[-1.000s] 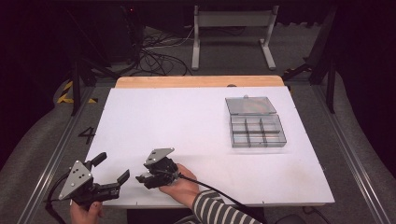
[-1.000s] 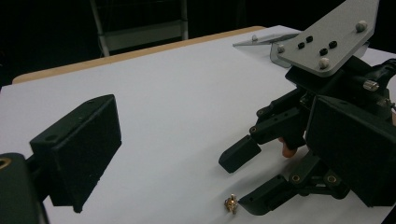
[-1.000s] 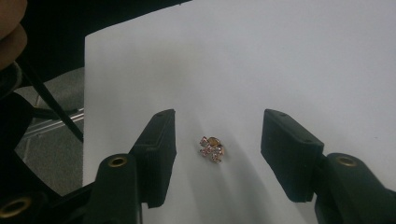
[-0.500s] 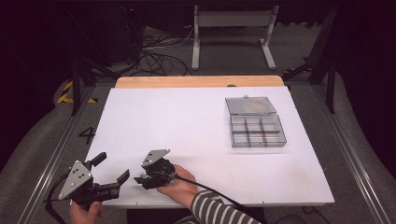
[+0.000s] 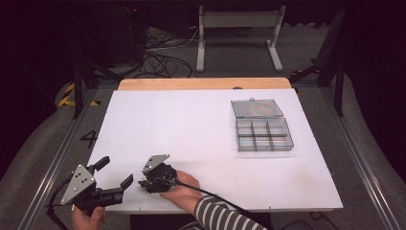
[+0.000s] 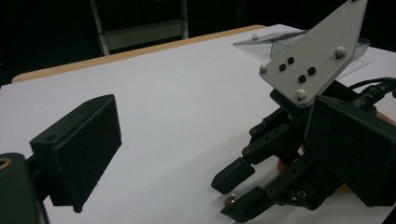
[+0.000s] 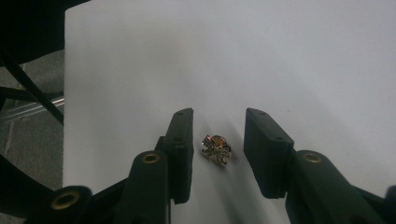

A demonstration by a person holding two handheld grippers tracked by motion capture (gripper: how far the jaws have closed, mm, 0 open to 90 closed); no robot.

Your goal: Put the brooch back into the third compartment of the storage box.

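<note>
A small gold ornament with a red stone (image 7: pixel 215 148) lies on the white table (image 5: pixel 191 124) near its front edge. My right gripper (image 7: pixel 218 122) straddles it, one pad on each side and a gap left on both. Its jaws have just been closing, with the ornament between them and untouched. In the left gripper view the ornament (image 6: pixel 229 200) sits by the right gripper's fingertips (image 6: pixel 233 175). My left gripper (image 5: pixel 115 172) is held at the table's front left corner, open and empty, and points toward the right gripper (image 5: pixel 142 178).
A clear compartment box (image 5: pixel 262 134) with its lid (image 5: pixel 256 108) flipped open stands at the right of the table. A wooden strip (image 5: pixel 201 84) runs along the far edge. Cables and a metal stand lie on the floor behind.
The right gripper has edged slightly to the left near the front edge. The left gripper has stayed where it was.
</note>
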